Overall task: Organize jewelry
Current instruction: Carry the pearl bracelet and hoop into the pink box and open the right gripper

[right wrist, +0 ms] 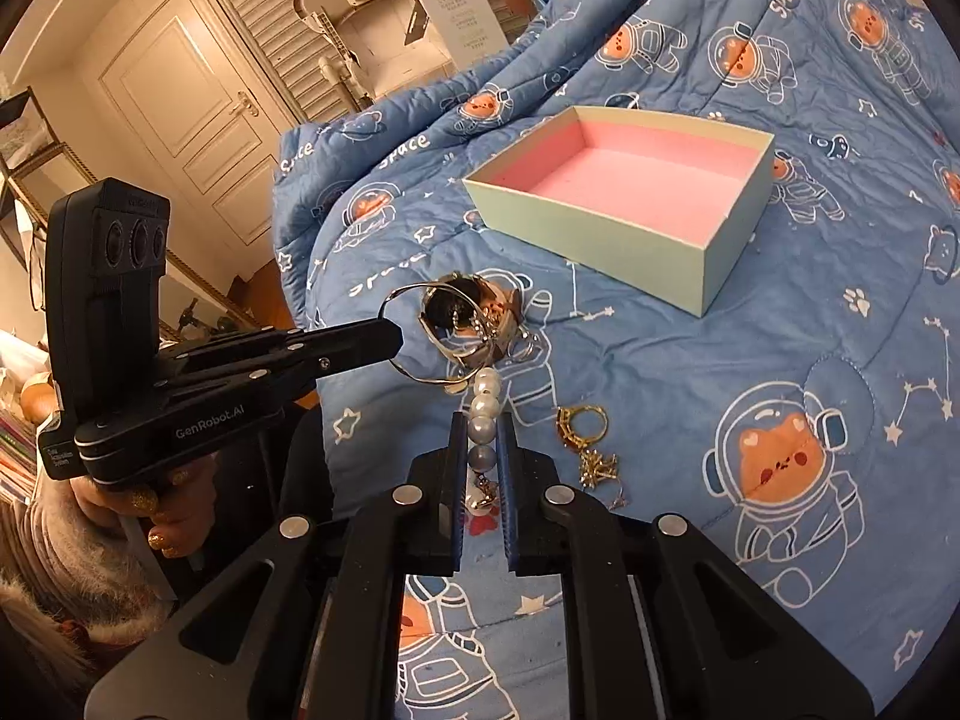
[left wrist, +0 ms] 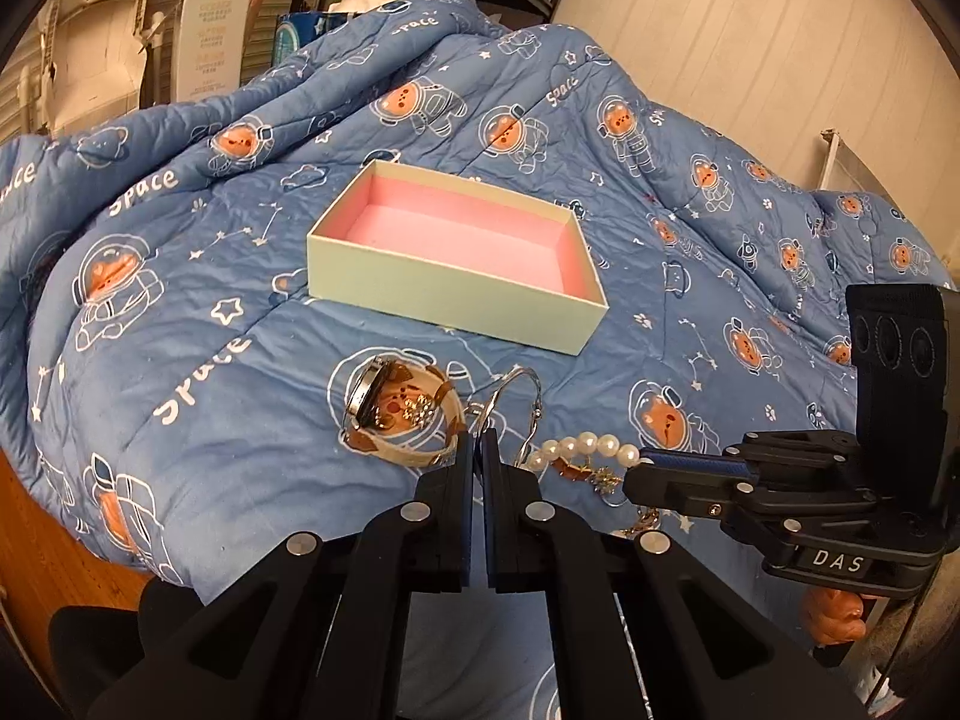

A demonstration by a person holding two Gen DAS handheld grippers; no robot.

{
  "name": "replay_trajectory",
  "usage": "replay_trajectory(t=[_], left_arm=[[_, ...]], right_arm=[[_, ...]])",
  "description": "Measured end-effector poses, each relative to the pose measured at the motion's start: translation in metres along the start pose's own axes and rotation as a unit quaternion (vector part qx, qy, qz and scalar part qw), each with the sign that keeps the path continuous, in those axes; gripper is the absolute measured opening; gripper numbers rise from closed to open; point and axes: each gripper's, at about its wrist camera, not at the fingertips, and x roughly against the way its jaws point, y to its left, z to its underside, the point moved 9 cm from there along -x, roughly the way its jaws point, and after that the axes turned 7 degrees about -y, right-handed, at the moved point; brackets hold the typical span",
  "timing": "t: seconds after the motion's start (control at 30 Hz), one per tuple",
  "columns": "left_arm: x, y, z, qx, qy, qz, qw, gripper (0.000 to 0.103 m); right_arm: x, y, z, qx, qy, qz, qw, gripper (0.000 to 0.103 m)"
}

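An open pale-green box with a pink lining stands empty on the blue quilt. In front of it lie a watch, a pale bangle and gold charm pieces. My left gripper is shut on a thin silver hoop bangle, lifted off the quilt. My right gripper is shut on a strand of white pearls, which sticks out past its fingertips.
The space-print quilt is bunched up behind the box. Its near-left edge drops to a wooden floor. A tall white carton stands at the back. A person's hand holds the left gripper.
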Motion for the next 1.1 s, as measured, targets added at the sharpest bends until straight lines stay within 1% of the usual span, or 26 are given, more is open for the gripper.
replay_trajectory(t=[0.13,0.27,0.4,0.6,0.73,0.8,0.87,0.9,0.93,1.0,1.1], left_arm=[[0.000,-0.003,-0.019,-0.014,-0.012,-0.004,0.9998,0.003],[-0.003,0.001,-0.040,-0.028,-0.027,-0.018,0.9991,0.003],[-0.012,0.010,-0.065,-0.040,-0.037,-0.037,0.9979,0.003],[-0.043,0.024,-0.101,-0.055,-0.031,-0.067,0.9958,0.003],[-0.074,0.032,-0.121,-0.059,-0.015,-0.075,0.9953,0.003],[-0.091,0.033,-0.126,-0.053,0.001,-0.063,0.9966,0.003],[-0.107,0.036,-0.128,-0.045,0.018,-0.055,0.9973,0.003],[-0.117,0.037,-0.128,-0.040,0.030,-0.047,0.9977,0.003],[-0.124,0.039,-0.126,-0.035,0.038,-0.046,0.9976,0.003],[-0.140,0.045,-0.124,-0.021,0.056,-0.046,0.9971,0.003],[-0.154,0.056,-0.119,0.004,0.074,-0.046,0.9962,0.003]], right_arm=[[0.004,0.001,-0.022,0.005,-0.024,0.004,1.000,0.010],[0.006,-0.008,-0.048,0.011,-0.045,0.022,0.999,0.010],[0.004,-0.027,-0.077,0.007,-0.063,0.042,0.997,0.010],[-0.011,-0.058,-0.122,-0.016,-0.080,0.062,0.995,0.010],[-0.037,-0.082,-0.144,-0.040,-0.071,0.070,0.994,0.010],[-0.053,-0.092,-0.150,-0.067,-0.059,0.051,0.995,0.010],[-0.070,-0.102,-0.154,-0.087,-0.045,0.044,0.994,0.010],[-0.077,-0.108,-0.154,-0.097,-0.039,0.048,0.993,0.010],[-0.084,-0.113,-0.153,-0.106,-0.035,0.054,0.992,0.010],[-0.096,-0.124,-0.152,-0.126,-0.022,0.054,0.990,0.010],[-0.104,-0.134,-0.151,-0.120,-0.017,0.081,0.989,0.010]])
